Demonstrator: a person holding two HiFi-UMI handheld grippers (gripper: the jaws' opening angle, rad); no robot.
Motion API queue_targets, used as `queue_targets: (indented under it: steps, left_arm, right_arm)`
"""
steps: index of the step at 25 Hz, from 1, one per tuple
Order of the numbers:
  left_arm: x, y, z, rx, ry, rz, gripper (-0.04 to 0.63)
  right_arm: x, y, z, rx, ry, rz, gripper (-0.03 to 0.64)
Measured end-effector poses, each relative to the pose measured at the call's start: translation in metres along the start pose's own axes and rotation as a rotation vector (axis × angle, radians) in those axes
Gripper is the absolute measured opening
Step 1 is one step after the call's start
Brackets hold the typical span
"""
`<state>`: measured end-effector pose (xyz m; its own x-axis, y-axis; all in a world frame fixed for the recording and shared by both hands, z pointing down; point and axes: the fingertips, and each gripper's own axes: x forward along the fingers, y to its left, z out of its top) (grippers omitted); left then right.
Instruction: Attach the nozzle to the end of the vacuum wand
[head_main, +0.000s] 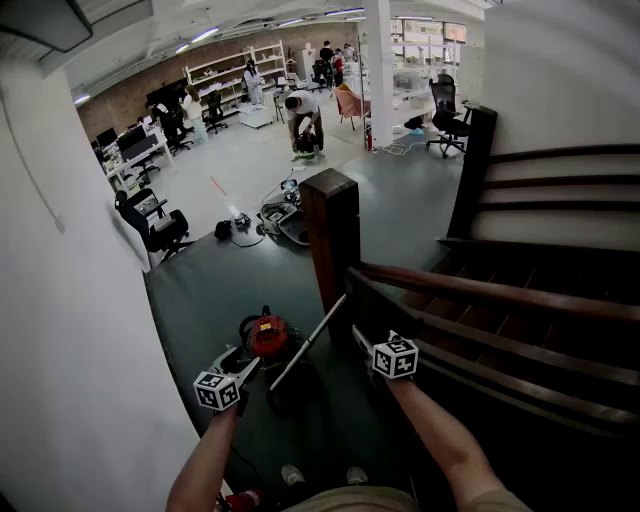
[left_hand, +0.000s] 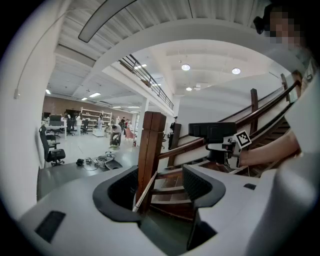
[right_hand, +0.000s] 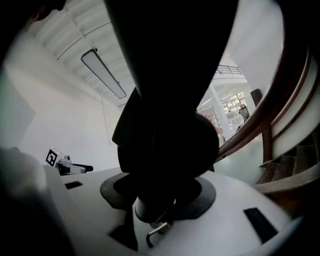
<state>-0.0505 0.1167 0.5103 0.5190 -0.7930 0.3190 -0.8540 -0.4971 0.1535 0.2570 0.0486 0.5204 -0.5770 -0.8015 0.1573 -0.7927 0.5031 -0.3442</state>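
Note:
A red vacuum cleaner (head_main: 268, 335) stands on the dark floor at the foot of the stairs. Its silver wand (head_main: 308, 343) slants up towards the wooden newel post (head_main: 330, 240). My left gripper (head_main: 247, 366) hovers beside the vacuum with its jaws wide open and nothing in them. In the left gripper view the wand (left_hand: 146, 190) shows beyond the left gripper (left_hand: 160, 182), against the post (left_hand: 151, 145). My right gripper (right_hand: 160, 197) is shut on the black nozzle (right_hand: 170, 125), which fills its view. From the left, the nozzle (left_hand: 212, 131) is level with the handrail. The right gripper (head_main: 360, 333) sits right of the wand's upper end.
A dark wooden staircase with a handrail (head_main: 500, 292) rises on the right. A white wall (head_main: 70, 350) runs close on the left. Cables and gear (head_main: 280, 215) lie on the floor past the post. An office chair (head_main: 155, 225) and several people stand farther off.

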Motion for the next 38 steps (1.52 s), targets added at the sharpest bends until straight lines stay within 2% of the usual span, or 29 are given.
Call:
queue_targets:
  steps: [5,11,19,26,29,33,38]
  left_arm:
    - [0.022,-0.011,0.006,0.006,0.010,-0.018,0.287]
    - [0.048,-0.016,0.012,0.016,0.027,-0.032,0.287]
    - [0.116,-0.022,-0.009,0.063,0.123,-0.090,0.287]
    - [0.222,0.039,-0.062,0.110,0.221,-0.158,0.287]
    - [0.277,0.058,-0.075,0.125,0.254,-0.199,0.287]
    - [0.356,0.069,-0.097,0.190,0.321,-0.283,0.287]
    - [0.435,0.076,-0.146,0.284,0.408,-0.374,0.288]
  right_arm:
    - [0.005,-0.011,0.004,-0.037,0.021,-0.005,0.173]
    - [0.015,-0.020,0.002,-0.001,0.031,0.018,0.173]
    - [0.031,-0.056,-0.012,0.019,0.026,-0.074,0.173]
    - [0.113,-0.093,-0.052,0.035,-0.007,-0.171,0.173]
    - [0.146,-0.113,-0.054,0.024,-0.034,-0.209,0.173]
    - [0.182,-0.137,-0.050,0.017,-0.074,-0.246,0.173]
    - [0.206,-0.148,-0.065,-0.011,-0.084,-0.267,0.173]
